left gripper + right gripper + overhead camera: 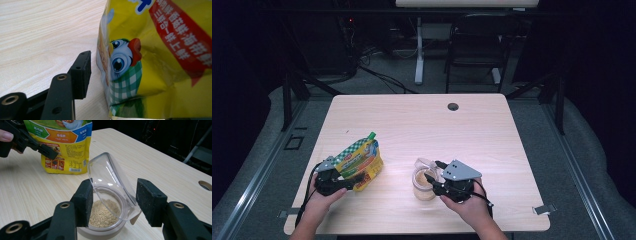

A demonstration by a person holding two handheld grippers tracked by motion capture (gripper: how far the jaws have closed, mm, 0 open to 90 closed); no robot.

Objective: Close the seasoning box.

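Our left claw (346, 181) grips the yellow pouch (360, 159); our right claw (112, 202) straddles the jar's clear lid (111, 183) (jaws wide).

We saw a shiny, crinkly plastic bag (160, 62) on a smooth, pale wood table (437, 125). The clear plastic scoop (110, 182) looked glossy.

One yellow seasoning pouch (360, 161), one granule-filled jar (424, 186), one clear scoop (111, 185), two hand-held grippers, left (343, 179) and right (432, 179), one worktop (422, 120).
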